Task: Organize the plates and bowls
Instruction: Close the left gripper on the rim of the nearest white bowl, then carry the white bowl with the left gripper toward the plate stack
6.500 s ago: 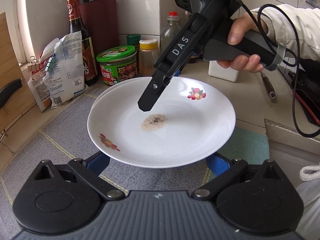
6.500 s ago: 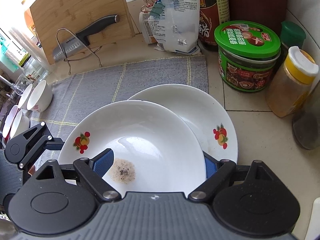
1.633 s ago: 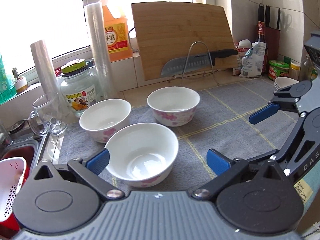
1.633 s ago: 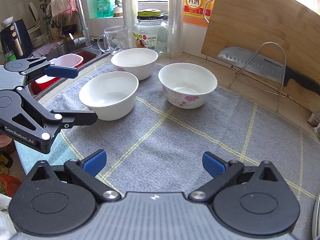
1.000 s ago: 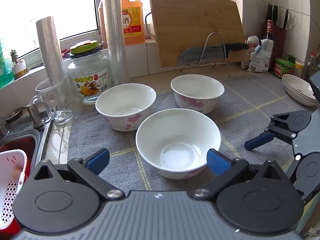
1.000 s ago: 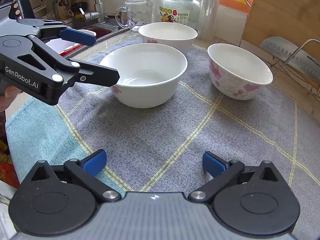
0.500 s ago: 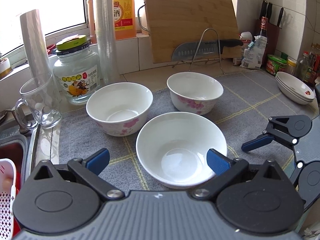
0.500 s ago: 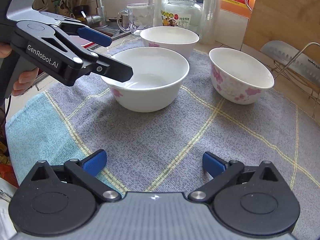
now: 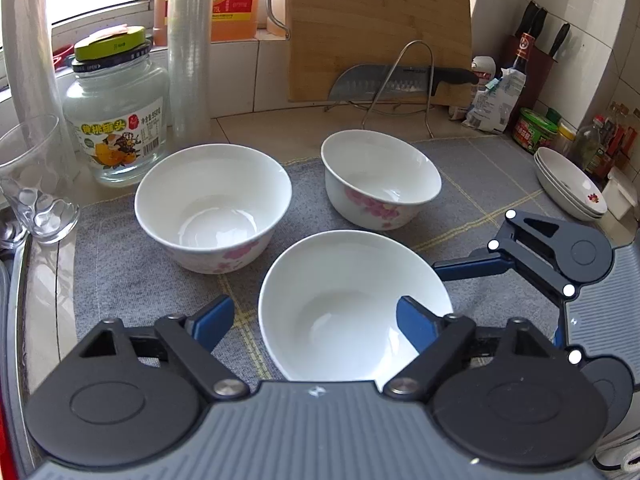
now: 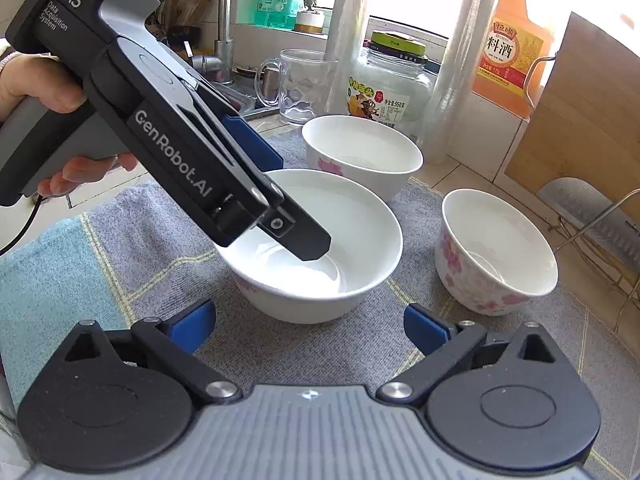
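Closing in since a moment ago, the left tool (image 9: 310,322) is narrowing its jaws around the nearest bowl's (image 9: 352,304) wall, one finger inside, likely to nest it; the right tool (image 10: 310,326), also narrowing, is hovering empty above the table mat (image 10: 344,344).

Both wrist cameras looked steeply down, close over the surface (image 9: 472,160); both views shared the 3 bowls (image 9: 352,300) (image 10: 320,240).
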A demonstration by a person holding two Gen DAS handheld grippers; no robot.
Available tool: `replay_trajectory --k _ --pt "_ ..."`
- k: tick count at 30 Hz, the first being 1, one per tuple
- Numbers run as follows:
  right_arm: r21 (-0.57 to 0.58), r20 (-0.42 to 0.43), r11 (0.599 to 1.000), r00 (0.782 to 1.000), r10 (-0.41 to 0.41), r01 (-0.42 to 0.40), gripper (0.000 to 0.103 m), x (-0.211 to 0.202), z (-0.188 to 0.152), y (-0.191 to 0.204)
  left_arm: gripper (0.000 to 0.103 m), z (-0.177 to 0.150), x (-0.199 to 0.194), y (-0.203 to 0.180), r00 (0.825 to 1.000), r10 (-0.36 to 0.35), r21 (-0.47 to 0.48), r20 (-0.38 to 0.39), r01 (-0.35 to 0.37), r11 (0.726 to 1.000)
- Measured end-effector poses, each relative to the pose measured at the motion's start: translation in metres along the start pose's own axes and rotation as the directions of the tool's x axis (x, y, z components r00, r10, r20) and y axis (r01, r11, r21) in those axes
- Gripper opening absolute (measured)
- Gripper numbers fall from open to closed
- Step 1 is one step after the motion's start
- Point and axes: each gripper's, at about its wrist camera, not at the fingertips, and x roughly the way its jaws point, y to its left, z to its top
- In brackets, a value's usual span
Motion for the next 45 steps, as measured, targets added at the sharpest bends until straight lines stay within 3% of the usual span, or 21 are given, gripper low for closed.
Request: replay_trajectory --k 6,14,32,45 --pt "-0.008 0.016 1.000 1.000 0.025 -0.025 0.088 0.003 0.004 -0.001 0.074 0.005 0.004 0.003 0.999 -0.032 -0.007 -0.025 0.032 0.999" --pt "-0.004 0.026 0.999 0.999 0.036 -0.036 0.084 0.002 0.004 -0.002 0.063 0.008 0.007 0.004 0.997 -0.060 0.002 -0.039 0.060 0.998" --pt "0.029 0.009 0.998 0.999 0.050 -0.050 0.082 -0.004 0.006 -0.004 0.062 0.010 0.004 0.001 0.996 -0.076 -0.001 -0.050 0.076 0.997" --pt "0.067 0.002 0.997 0.999 0.036 -0.036 0.082 -0.040 -0.011 -0.013 0.062 0.016 -0.006 -0.042 0.995 -0.095 0.034 -0.039 0.096 0.995"
